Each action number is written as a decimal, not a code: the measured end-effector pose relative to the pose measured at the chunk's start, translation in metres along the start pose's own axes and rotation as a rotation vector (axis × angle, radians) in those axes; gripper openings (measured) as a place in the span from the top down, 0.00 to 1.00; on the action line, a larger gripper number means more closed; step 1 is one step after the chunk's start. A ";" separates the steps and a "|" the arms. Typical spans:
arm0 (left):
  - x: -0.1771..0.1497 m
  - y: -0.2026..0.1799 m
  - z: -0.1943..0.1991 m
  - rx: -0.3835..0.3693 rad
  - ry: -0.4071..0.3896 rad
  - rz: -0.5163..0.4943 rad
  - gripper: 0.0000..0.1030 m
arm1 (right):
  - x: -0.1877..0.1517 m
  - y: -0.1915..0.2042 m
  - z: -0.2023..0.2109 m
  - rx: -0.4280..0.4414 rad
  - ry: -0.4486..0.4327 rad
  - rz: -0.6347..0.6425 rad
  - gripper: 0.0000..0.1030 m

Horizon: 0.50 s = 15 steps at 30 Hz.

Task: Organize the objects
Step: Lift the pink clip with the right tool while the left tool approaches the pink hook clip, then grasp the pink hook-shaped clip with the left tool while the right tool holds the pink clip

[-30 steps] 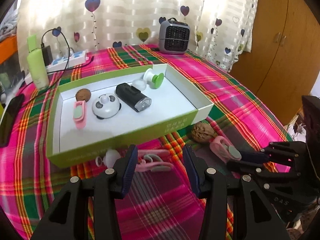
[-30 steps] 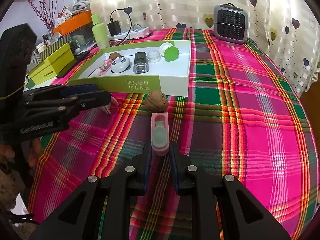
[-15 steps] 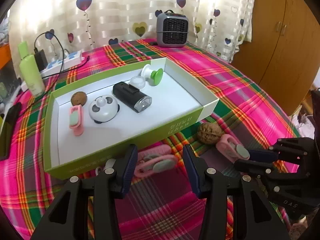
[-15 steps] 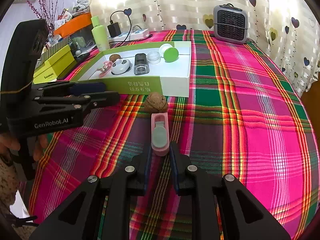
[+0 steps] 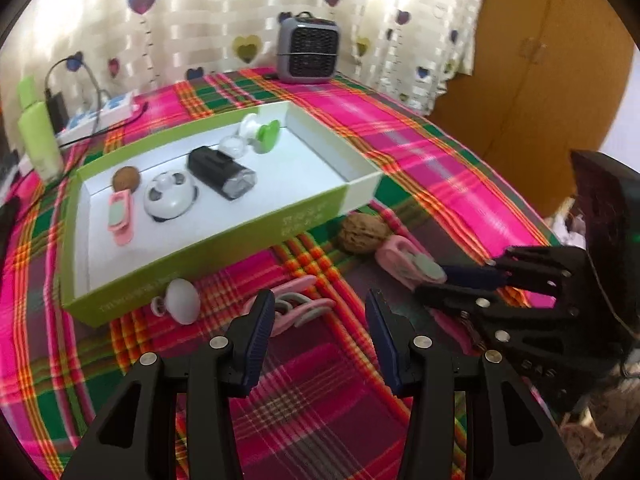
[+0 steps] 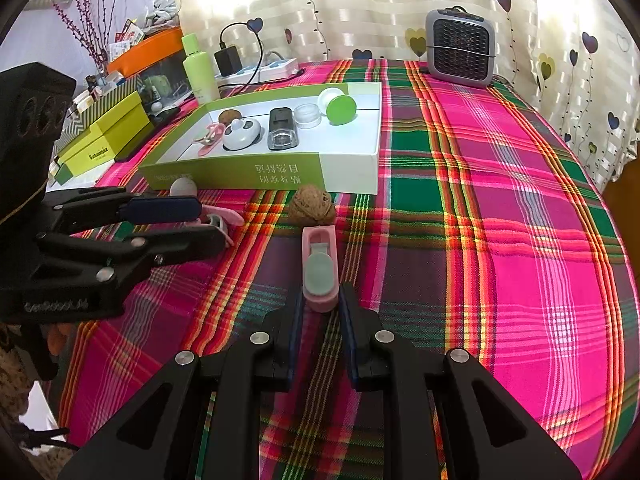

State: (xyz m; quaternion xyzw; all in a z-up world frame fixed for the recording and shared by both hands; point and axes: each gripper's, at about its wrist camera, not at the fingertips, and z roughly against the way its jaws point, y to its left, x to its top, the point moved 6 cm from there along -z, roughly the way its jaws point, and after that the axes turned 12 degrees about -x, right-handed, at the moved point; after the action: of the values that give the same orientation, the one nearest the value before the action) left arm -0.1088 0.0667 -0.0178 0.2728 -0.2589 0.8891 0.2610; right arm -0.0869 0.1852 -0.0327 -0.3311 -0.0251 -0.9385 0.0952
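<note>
Right hand-held gripper [image 6: 320, 312] clamped on near end of pink clip [image 6: 319, 270], which lies flat on plaid table [image 6: 500, 240], far end just short of walnut [image 6: 312, 204]. Walnut sits against front wall of green tray [image 6: 240, 172]. Left hand-held gripper [image 5: 320, 332] jaws spread, holding nothing, above two more pink clips [image 5: 296, 308] in front of tray, beside white knob [image 5: 182, 300].
</note>
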 end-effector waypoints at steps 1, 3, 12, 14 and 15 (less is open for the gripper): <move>0.001 0.001 0.001 0.005 -0.004 -0.004 0.56 | 0.000 0.000 0.000 0.000 0.000 0.000 0.82; 0.004 0.005 0.003 0.042 -0.013 -0.022 0.56 | 0.000 0.000 0.000 -0.001 0.000 0.001 0.82; 0.002 0.015 -0.010 0.051 0.032 -0.071 0.56 | 0.001 0.000 0.000 0.002 0.000 -0.002 0.82; 0.002 0.016 -0.011 0.045 0.034 -0.067 0.56 | 0.001 0.000 0.000 0.003 0.001 -0.002 0.82; 0.001 0.016 -0.012 0.044 0.038 -0.069 0.56 | 0.001 0.000 0.000 0.002 0.000 0.000 0.82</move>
State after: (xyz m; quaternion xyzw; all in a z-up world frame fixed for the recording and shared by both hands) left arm -0.1236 0.0629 -0.0308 0.2702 -0.2247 0.8901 0.2903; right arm -0.0878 0.1849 -0.0323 -0.3308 -0.0260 -0.9385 0.0956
